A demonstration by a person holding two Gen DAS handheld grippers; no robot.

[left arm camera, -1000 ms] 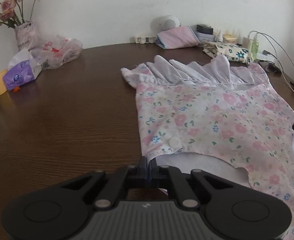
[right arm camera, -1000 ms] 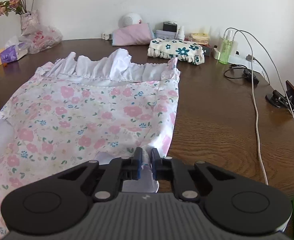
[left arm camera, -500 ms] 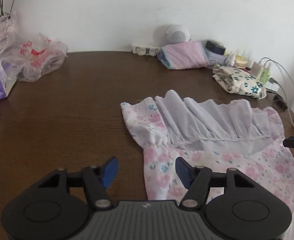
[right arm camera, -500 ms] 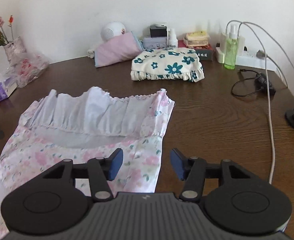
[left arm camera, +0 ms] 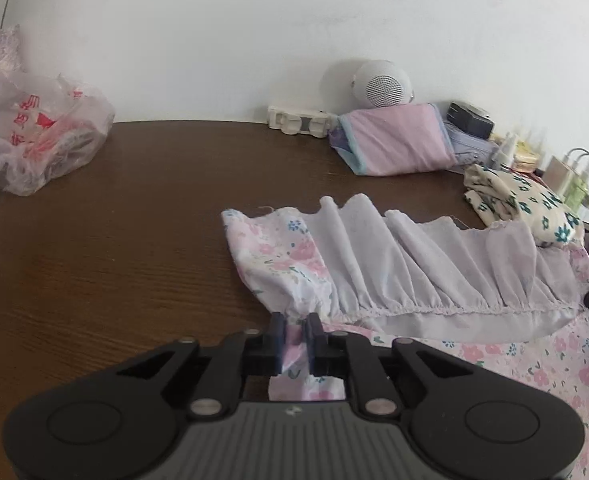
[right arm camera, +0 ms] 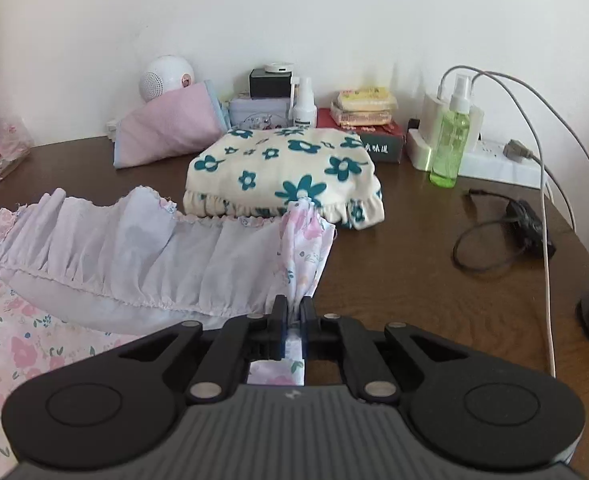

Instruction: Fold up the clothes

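Note:
A pink floral garment (left arm camera: 494,364) with a white gathered ruffle (left arm camera: 434,272) lies spread on the brown table (left arm camera: 114,260). My left gripper (left arm camera: 295,326) is shut on the garment's left edge, just below the ruffle seam. In the right wrist view the same floral garment (right arm camera: 22,344) and ruffle (right arm camera: 134,256) stretch to the left, and my right gripper (right arm camera: 293,307) is shut on its right edge, which rises bunched from between the fingers. The cloth under both gripper bodies is hidden.
A folded cream cloth with teal flowers (right arm camera: 286,176) lies just beyond the ruffle. A pink pouch (right arm camera: 170,128), white speaker (right arm camera: 166,80), boxes, green spray bottle (right arm camera: 452,140), power strip and cables (right arm camera: 506,236) line the back right. A plastic bag (left arm camera: 38,144) sits at the far left.
A second ago both grippers were shut on the garment's near hem. Half a second ago both stood open over the ruffle end. Now both are shut on the side edges by the ruffle.

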